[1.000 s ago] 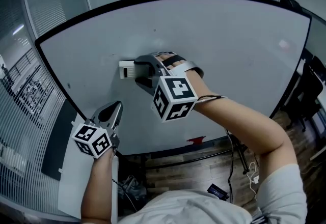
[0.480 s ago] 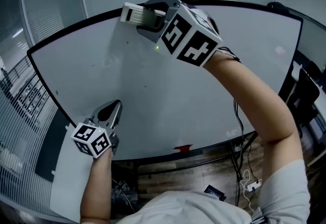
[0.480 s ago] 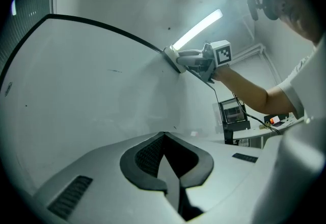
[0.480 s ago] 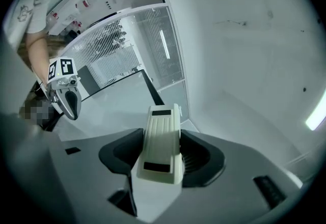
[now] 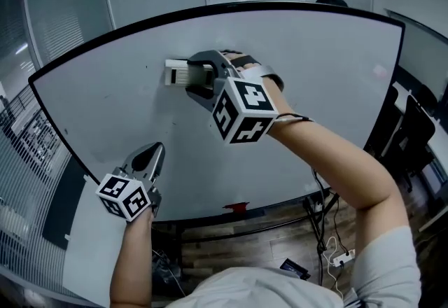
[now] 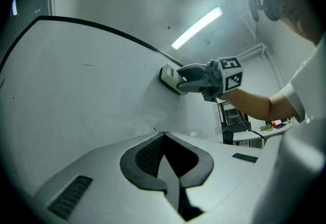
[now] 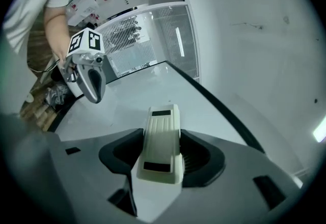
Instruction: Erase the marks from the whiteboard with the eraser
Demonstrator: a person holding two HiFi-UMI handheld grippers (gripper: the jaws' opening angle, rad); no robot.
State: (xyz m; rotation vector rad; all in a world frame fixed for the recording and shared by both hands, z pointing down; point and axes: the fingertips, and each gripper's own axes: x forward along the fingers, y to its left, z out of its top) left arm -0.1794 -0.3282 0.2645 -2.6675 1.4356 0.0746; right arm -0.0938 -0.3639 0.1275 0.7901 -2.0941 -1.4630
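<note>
The right tool (image 5: pixel 196 77) is clamping the cream plastic eraser (image 5: pixel 176 73), probably light and stiff, by its sides against the white whiteboard (image 5: pixel 329 75) (left tool (image 5: pixel 155 154) closed, empty).

My left gripper (image 6: pixel 163 139) has its jaws closed together with nothing between them, near the whiteboard (image 6: pixel 76 80). Farther along the board I see the right gripper (image 6: pixel 179 79) clamping the eraser (image 6: pixel 167 74) against its surface, below a strip light (image 6: pixel 196 27).
</note>
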